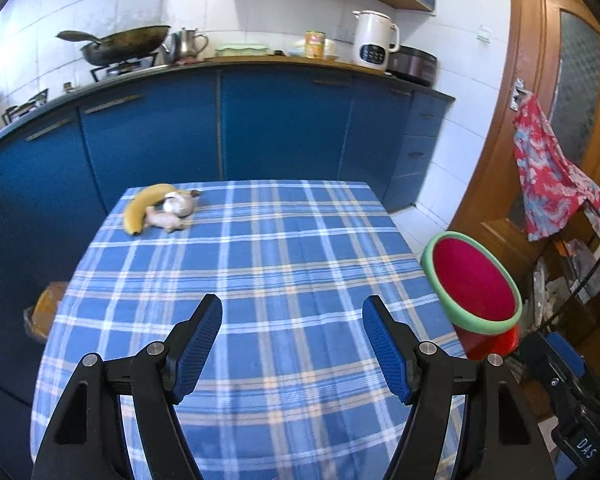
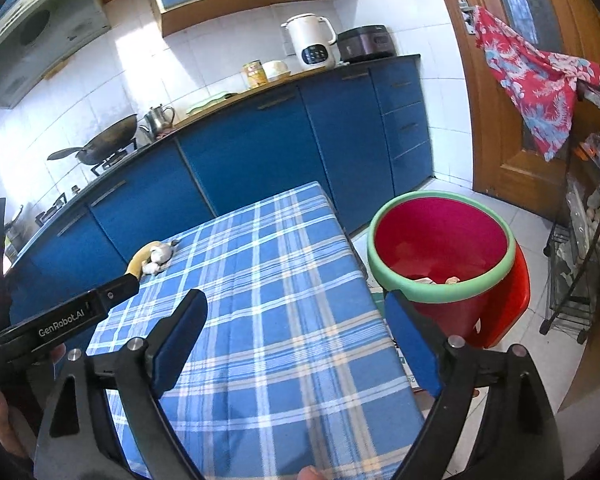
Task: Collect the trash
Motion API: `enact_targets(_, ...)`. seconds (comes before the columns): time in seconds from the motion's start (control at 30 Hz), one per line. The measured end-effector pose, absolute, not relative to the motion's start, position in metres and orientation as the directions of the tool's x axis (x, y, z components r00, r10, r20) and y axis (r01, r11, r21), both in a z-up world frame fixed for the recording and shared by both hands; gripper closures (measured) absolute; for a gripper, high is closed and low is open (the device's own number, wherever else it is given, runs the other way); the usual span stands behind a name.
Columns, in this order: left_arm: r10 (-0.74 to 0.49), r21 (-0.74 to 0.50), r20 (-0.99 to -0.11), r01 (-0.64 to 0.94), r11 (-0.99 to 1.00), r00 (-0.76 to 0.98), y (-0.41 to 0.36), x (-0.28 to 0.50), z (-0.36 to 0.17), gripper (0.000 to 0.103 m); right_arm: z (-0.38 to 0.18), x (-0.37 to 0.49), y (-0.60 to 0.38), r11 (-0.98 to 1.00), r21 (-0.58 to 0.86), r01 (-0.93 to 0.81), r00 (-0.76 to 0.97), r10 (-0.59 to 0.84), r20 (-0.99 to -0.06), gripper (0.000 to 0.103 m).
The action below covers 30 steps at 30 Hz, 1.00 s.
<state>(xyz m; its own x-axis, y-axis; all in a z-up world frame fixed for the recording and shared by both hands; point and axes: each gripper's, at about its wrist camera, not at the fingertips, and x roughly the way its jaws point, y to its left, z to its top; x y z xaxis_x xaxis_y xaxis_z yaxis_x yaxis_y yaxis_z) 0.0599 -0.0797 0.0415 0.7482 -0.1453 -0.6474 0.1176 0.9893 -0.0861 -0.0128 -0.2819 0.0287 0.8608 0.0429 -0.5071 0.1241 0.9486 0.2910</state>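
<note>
Some scraps are seen in the bin [image 2: 440, 236]; banana [image 1: 142, 206] and peels [image 1: 172, 214] remain far ahead; left tool [image 1: 292, 346] and right tool [image 2: 296, 344] are held wide open, empty.

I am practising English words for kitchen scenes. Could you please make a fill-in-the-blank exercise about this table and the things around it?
1. The banana lies on a tablecloth with a blue and white ____ pattern.
2. The red bin beside the table has a ____ rim.
3. The left gripper holds ____ between its fingers.
4. On the stove stands a dark ____.

Missing words: checked; green; nothing; wok
</note>
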Motion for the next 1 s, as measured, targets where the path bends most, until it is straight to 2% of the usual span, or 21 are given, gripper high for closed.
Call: enact_targets(1.0,-0.102,-0.098,-0.622,0.053,0.994,0.777,-0.057,0.037,0.049,0.029,0.037,-0.027,-0.264,0.959,0.271,0.089,0.869,0.058,-0.492,0.012)
